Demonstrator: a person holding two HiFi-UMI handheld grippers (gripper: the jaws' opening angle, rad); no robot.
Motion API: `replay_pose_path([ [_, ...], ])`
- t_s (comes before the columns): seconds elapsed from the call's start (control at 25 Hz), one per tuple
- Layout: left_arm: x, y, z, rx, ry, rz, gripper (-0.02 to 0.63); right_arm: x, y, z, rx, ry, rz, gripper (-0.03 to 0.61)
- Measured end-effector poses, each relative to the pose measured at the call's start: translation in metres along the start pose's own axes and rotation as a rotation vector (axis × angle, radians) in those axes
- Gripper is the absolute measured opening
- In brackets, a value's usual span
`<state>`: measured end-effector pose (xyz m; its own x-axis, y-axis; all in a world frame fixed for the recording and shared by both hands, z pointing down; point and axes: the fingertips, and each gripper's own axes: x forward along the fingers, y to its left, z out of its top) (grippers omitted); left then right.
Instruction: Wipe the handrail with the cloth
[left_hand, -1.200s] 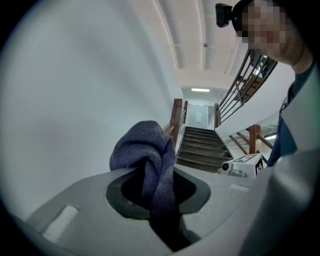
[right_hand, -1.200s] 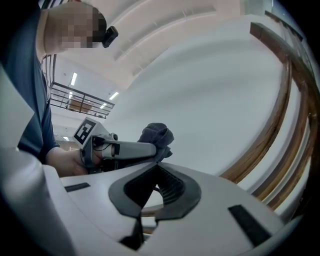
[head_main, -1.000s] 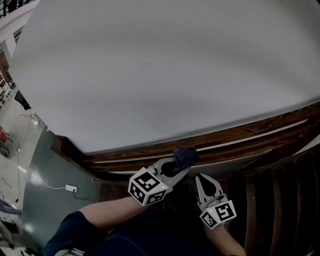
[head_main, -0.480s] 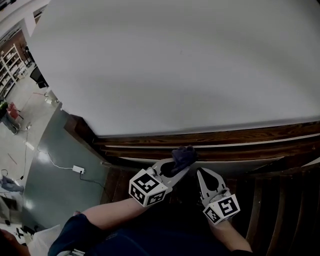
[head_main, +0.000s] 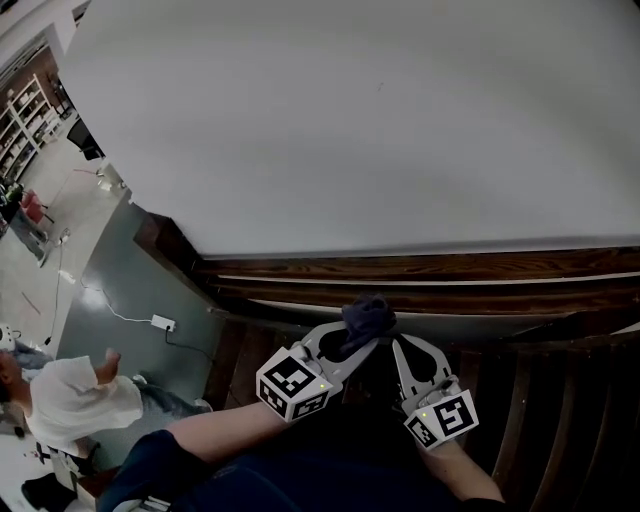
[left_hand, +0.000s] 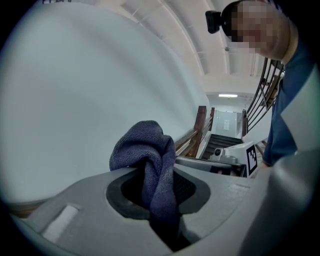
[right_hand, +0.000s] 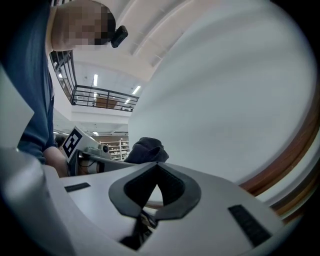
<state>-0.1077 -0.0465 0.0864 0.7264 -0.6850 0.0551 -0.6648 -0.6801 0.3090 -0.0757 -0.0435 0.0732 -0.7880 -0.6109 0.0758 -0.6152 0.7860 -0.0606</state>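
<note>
A person in a white shirt (head_main: 75, 400) is coming into the lower left of the head view, while the handrail (head_main: 450, 266) is levelling out across the frame.
</note>
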Motion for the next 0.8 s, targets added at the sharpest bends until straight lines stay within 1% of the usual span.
replay_pose_path([
  [0.44,-0.003,-0.014,0.001,0.03,0.0,-0.028,0.083,-0.01,0.008,0.004,-0.018,-0.018,0.0,0.008],
  [0.8,-0.012,-0.01,0.002,0.036,-0.003,-0.016,0.083,-0.006,0.014,0.006,-0.019,-0.024,0.012,0.008],
])
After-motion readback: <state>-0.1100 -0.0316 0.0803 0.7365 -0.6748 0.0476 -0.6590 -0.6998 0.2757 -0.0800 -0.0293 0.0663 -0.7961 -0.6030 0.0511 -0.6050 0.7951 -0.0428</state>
